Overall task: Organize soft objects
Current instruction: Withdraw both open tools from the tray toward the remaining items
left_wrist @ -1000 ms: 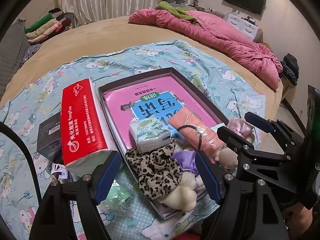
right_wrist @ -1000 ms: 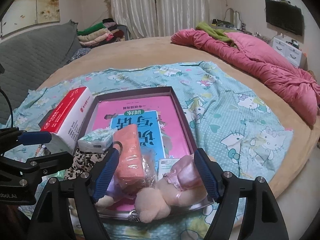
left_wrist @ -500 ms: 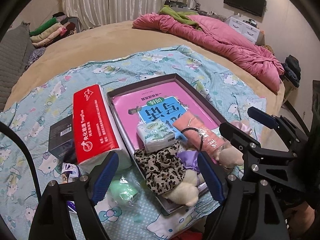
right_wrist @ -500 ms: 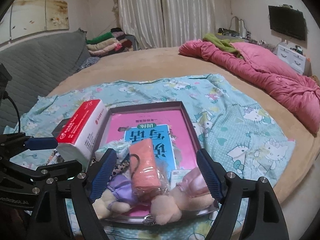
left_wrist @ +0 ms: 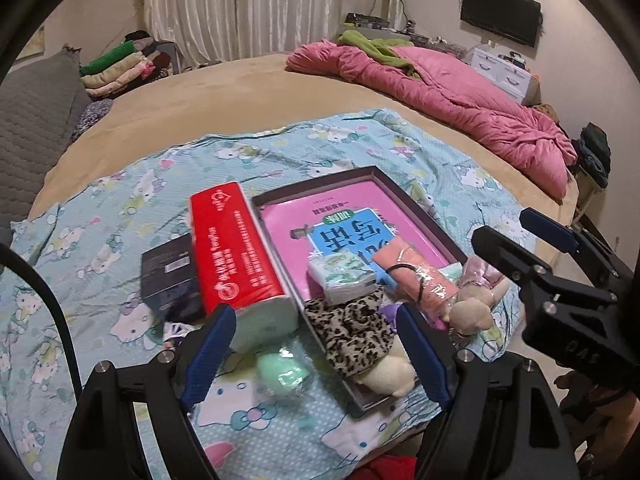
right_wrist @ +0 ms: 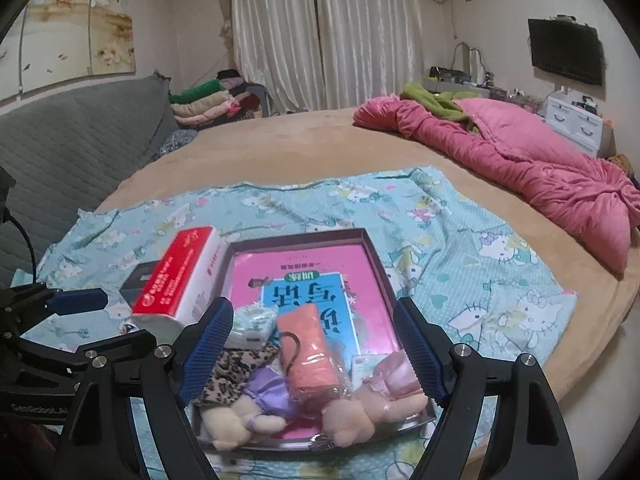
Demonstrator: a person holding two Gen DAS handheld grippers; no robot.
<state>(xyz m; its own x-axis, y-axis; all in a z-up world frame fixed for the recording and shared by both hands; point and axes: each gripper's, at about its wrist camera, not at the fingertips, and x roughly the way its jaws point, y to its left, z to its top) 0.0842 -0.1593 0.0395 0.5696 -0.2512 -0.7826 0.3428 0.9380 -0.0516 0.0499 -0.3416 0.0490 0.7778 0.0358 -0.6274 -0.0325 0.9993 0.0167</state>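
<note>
Soft objects are what you are sorting, and right now neither claw has one. Your left gripper [left_wrist: 316, 356] stands wide apart with nothing between its blue pads, hovering above the near corner of the tray [left_wrist: 416, 208]. Your right gripper [right_wrist: 316, 350] is just as wide and just as empty, above the tray's near edge.

Take the tray as your landmark. Heaped at its near end are a leopard-print cloth [left_wrist: 352, 332], a small tissue pack [left_wrist: 340, 276], a wrapped orange towel [right_wrist: 306, 352] and two plush dolls, one in purple [right_wrist: 256, 404], one in pink [right_wrist: 380, 404]. Pressed against the tray's left wall stands the red tissue box [left_wrist: 236, 256], with a dark box [left_wrist: 168, 276] beyond it. A green wrapped item [left_wrist: 284, 372] lies outside the tray, just off its near left corner.

That green item looks like the likeliest stray, so your left claw is the better placed for it. Come straight down over it, pads either side, and clear the red box first so you do not knock it. Close gently; the wrapper will slip if you pinch only an edge. Keep your right claw well apart from the heap meanwhile.
</note>
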